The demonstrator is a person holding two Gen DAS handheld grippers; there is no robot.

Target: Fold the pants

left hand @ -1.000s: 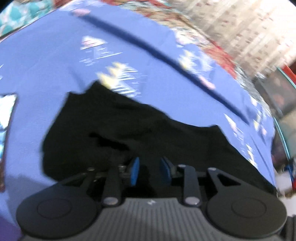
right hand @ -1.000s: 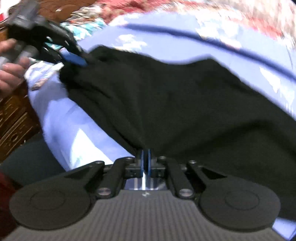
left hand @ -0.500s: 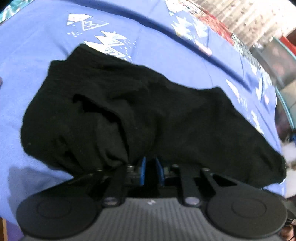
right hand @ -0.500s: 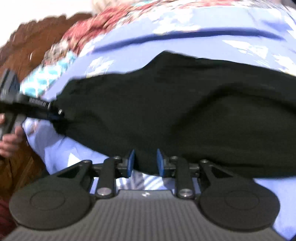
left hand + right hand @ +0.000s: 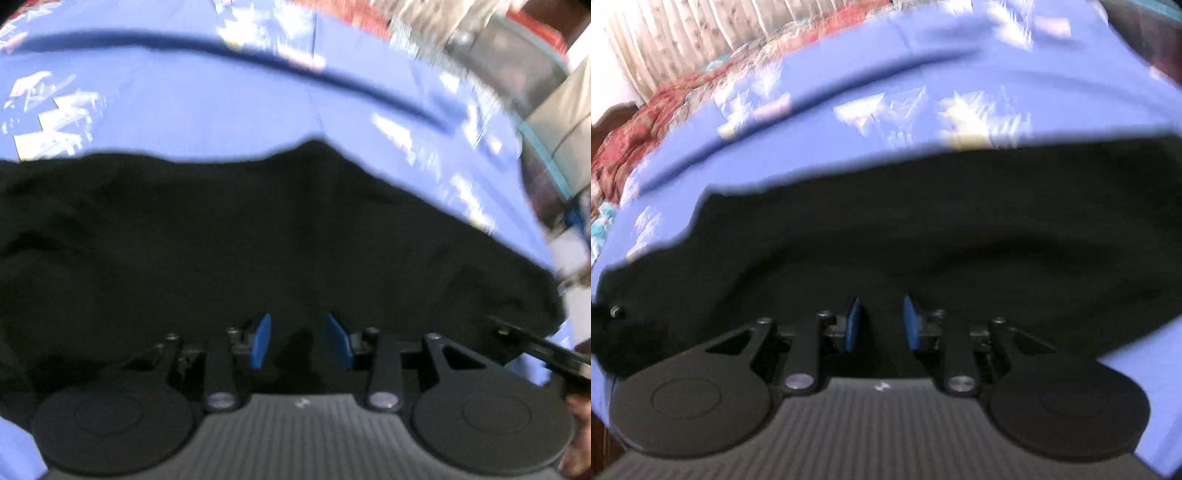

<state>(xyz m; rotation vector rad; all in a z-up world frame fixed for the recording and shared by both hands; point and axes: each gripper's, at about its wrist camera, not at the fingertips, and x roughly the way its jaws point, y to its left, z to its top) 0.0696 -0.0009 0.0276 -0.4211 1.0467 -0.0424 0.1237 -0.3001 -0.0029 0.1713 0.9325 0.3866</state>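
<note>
the black pants [image 5: 258, 236] lie spread in a wide, rumpled band across a blue bedsheet [image 5: 229, 107] printed with pale shapes, on a bed; both views are blurred. the left gripper [image 5: 300, 341] points down at the near edge of the cloth, its jaws opening, the blue pads [image 5: 261, 341] standing apart with dark fabric showing beneath the gap but neither pad pressing on it, so it is released. the right gripper [image 5: 881, 325] sits likewise over the near edge of the pants [image 5: 923, 229], its jaws parted and its blue pads [image 5: 854, 325] clear of the cloth, holding nothing. at the lower right edge of the left view part of the other gripper and a bit of a hand [image 5: 578, 439] show. beyond the bedsheet [image 5: 849, 74] in the right view lie a red patterned quilt [image 5: 646, 122] and pale curtains [image 5: 694, 33].
</note>
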